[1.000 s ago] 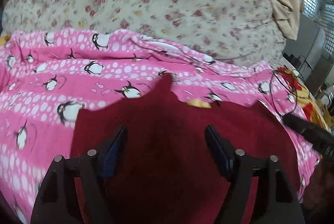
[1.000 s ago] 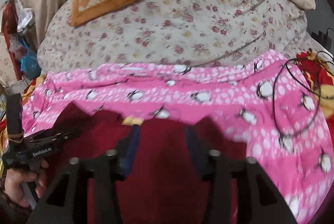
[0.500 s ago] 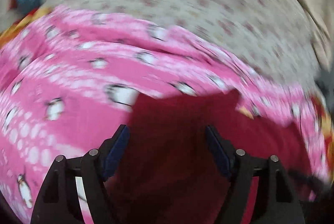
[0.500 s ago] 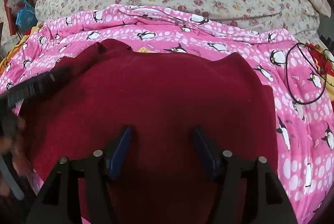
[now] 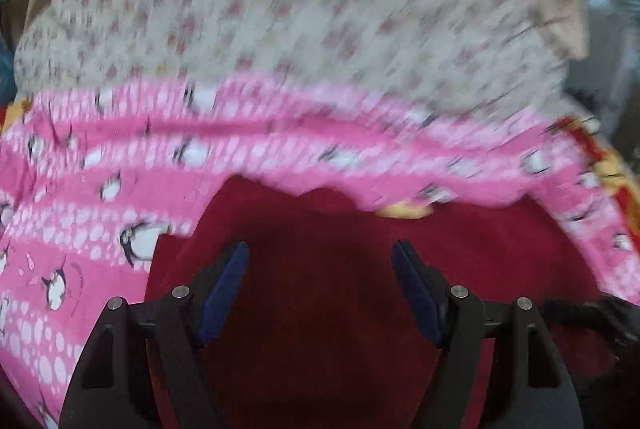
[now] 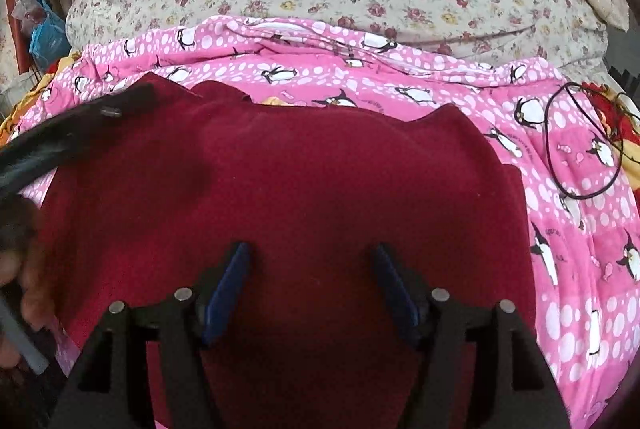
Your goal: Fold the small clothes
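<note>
Both claws [image 5: 320,261] [image 6: 310,261] wide, empty, over garment [image 6: 300,181]

Maroon garment [image 6: 304,173] — matt, fuzzy fleece-like cloth; penguin blanket [image 6: 580,229] — smooth printed cloth.

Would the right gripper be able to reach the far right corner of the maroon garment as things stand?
Probably yes: the right gripper hangs open over the maroon garment, and nothing lies between it and that corner; the black cord sits off to the side.
</note>
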A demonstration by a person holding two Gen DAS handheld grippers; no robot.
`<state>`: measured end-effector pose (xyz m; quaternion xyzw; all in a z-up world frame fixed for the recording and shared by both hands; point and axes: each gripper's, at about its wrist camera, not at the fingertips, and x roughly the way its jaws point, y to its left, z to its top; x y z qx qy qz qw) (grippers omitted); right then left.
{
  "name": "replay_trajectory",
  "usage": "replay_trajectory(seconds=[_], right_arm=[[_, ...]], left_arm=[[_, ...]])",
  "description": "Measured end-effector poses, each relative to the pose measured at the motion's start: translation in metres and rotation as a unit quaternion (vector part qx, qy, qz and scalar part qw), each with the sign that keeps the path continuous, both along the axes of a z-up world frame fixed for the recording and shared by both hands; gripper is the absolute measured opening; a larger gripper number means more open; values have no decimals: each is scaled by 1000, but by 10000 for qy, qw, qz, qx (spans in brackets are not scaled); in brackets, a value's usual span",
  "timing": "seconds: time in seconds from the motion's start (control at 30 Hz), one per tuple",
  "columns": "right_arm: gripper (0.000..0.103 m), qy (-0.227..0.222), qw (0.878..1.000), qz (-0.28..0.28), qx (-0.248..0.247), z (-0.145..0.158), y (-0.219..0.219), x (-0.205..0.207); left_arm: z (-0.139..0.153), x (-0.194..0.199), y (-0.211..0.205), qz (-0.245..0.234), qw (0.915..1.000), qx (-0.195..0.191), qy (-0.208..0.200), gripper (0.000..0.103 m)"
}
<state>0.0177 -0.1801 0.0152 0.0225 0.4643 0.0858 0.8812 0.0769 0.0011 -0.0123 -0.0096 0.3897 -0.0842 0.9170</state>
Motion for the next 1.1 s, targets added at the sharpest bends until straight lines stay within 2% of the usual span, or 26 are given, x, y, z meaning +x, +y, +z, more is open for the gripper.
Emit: replay_trajectory(seconds=[0.03, 0.07, 0.13, 0.2, 0.3, 0.37, 0.47, 0.53, 0.57, 0.6, 0.63, 0.73, 0.87, 0.93, 1.03, 1.1], right_arm=[[70, 25, 10000, -8, 30, 0, -1, 0], [70, 65, 10000, 11, 50, 1, -1, 1], [70, 153, 9998, 105, 4, 3, -1, 4], [68, 79, 9998, -21, 191, 14, -7, 6], [69, -673, 9951, -528, 503, 42, -25, 10], [69, -887, 9920, -734, 524, 49, -32, 27], [69, -290, 9967, -698, 306, 23, -31, 74], [69, 429, 9972, -594, 123, -10, -29, 98], [71, 464, 9976, -506, 81, -21, -29, 102], [72, 331, 9982, -494, 43, -20, -28, 101], [72, 384, 9980, -492, -29, -19, -26, 101], [70, 127, 9983, -566, 14, -4, -27, 91], [69, -393, 9946, -868, 412, 25, -45, 55], [71, -227, 9934, -1091, 279, 24, -55, 39], [75, 461, 9925, -1132, -5, -5, -59, 37], [76, 263, 9933, -1073, -341, 3, -48, 38]], left_arm=[[-14, 15, 8, 124, 9990, -72, 420, 61], [-22, 23, 22, 226, 9971, -433, 590, 61], [-15, 20, 34, 339, 9947, -820, 514, 59], [-8, 12, 36, 344, 9945, -901, 407, 59], [7, 2, 32, 330, 9938, -1063, 72, 59], [8, 6, 23, 242, 9954, -929, 38, 59], [-16, 15, 15, 338, 9964, -607, 487, 60], [-13, 12, 9, 334, 9978, -447, 361, 62], [-14, 13, 7, 314, 9981, -389, 358, 64], [-15, 13, 6, 282, 9982, -377, 359, 67], [-15, 14, 7, 257, 9983, -374, 364, 68], [-14, 13, 6, 238, 9984, -372, 358, 69], [-13, 11, 8, 220, 9982, -453, 324, 69], [-11, 9, 10, 219, 9980, -530, 279, 69], [-3, 2, 15, 165, 9966, -782, 213, 68], [11, -13, 24, 54, 9937, -1116, 100, 67]])
